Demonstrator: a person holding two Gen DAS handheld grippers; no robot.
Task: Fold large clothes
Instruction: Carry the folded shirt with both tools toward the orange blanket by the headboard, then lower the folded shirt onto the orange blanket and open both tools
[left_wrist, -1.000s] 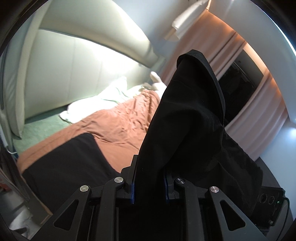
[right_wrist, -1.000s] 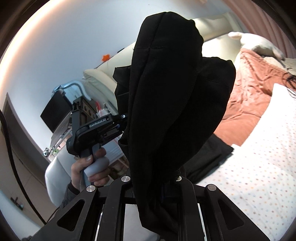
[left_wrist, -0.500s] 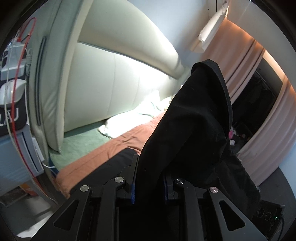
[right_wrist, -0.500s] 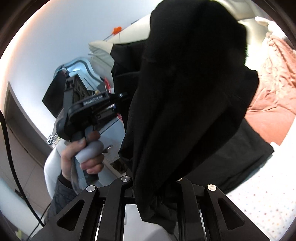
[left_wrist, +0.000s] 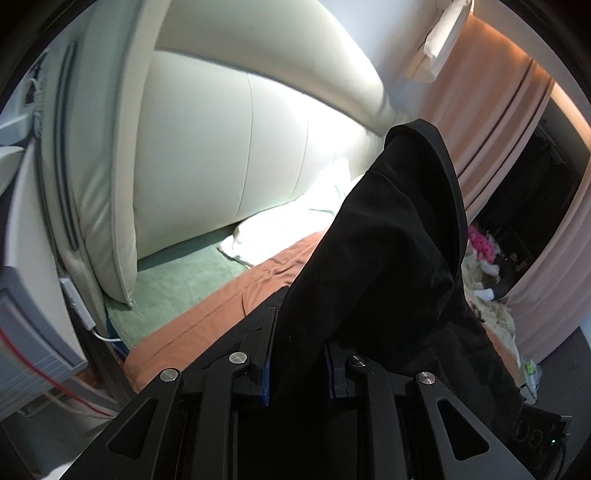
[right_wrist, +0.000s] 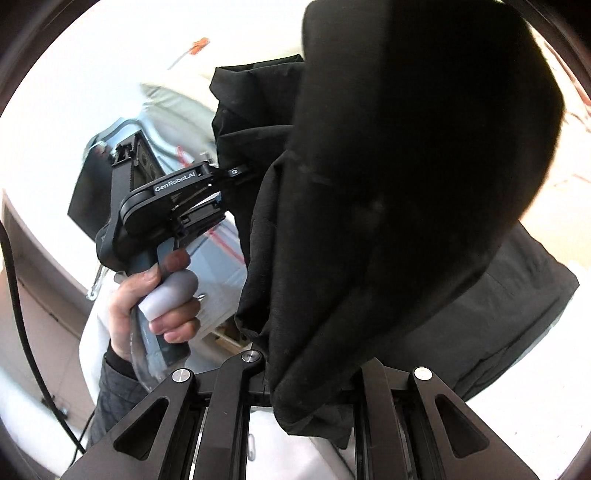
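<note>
Both tools clamp bunched black cloth: the left gripper (left_wrist: 297, 373) and right gripper (right_wrist: 308, 387) pinch the black garment (left_wrist: 388, 266), which rises toward twelve o'clock. Its hem probably trails on the orange bedspread (left_wrist: 221, 306); dragging could skew the fold.
</note>
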